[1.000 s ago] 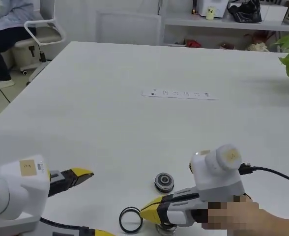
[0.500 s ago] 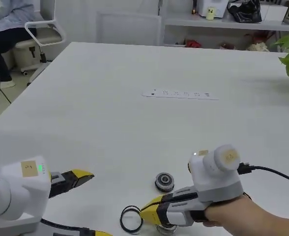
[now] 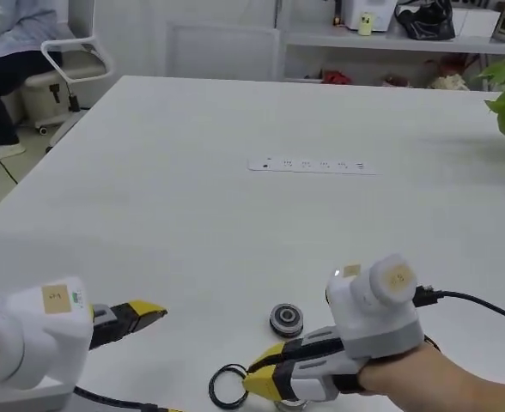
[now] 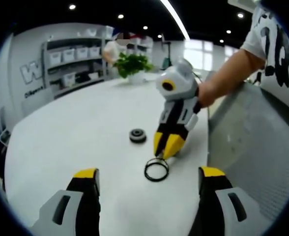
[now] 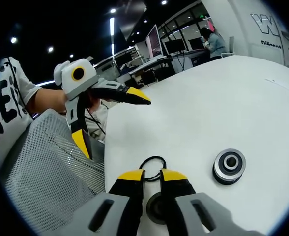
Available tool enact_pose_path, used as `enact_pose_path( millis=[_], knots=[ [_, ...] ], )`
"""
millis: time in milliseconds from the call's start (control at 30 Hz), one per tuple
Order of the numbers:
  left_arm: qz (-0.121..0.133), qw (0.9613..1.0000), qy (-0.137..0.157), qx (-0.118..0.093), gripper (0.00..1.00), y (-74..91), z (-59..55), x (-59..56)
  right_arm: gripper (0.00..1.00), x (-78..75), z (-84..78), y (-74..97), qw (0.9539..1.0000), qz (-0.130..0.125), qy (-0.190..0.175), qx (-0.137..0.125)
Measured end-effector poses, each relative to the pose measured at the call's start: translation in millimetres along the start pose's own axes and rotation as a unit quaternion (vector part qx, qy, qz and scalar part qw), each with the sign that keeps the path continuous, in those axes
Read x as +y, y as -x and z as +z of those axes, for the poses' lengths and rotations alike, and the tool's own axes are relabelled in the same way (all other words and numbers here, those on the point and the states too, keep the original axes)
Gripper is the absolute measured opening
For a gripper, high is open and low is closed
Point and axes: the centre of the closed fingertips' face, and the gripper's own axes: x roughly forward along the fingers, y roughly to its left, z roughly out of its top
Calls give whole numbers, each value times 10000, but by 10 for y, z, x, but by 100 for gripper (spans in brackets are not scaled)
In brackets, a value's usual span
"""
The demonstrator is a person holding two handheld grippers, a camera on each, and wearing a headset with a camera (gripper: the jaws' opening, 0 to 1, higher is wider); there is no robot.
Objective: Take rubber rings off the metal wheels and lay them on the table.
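– Two claws at the near edge of the worktop (image 3: pixel 235 223). How's the left claw (image 4: pixel 149 173)?
– Jaws wide apart, holding nothing, aimed at the loose rubber ring (image 3: pixel 213 388) lying flat by that edge.
– The right claw (image 5: pixel 153 175)?
– Tips almost together, at the ring's right side. One metal wheel (image 5: pixel 157 209) sits under its jaws; gripped or not, I cannot tell.
– The other wheel (image 3: pixel 286 318)?
– Just beyond, standing free, dark band around it.

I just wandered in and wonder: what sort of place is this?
Probably an office or lab workroom: a large white table with a power strip, shelves lined with storage boxes, and computer monitors further back.
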Motion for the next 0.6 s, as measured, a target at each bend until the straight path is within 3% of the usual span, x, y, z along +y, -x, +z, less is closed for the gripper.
enact_pose_path(
  millis=[600],
  knots=[
    [-58,10000,15,58,82,-42,10,35,13,-135,155,168,9994,-198,-13,-291]
  ],
)
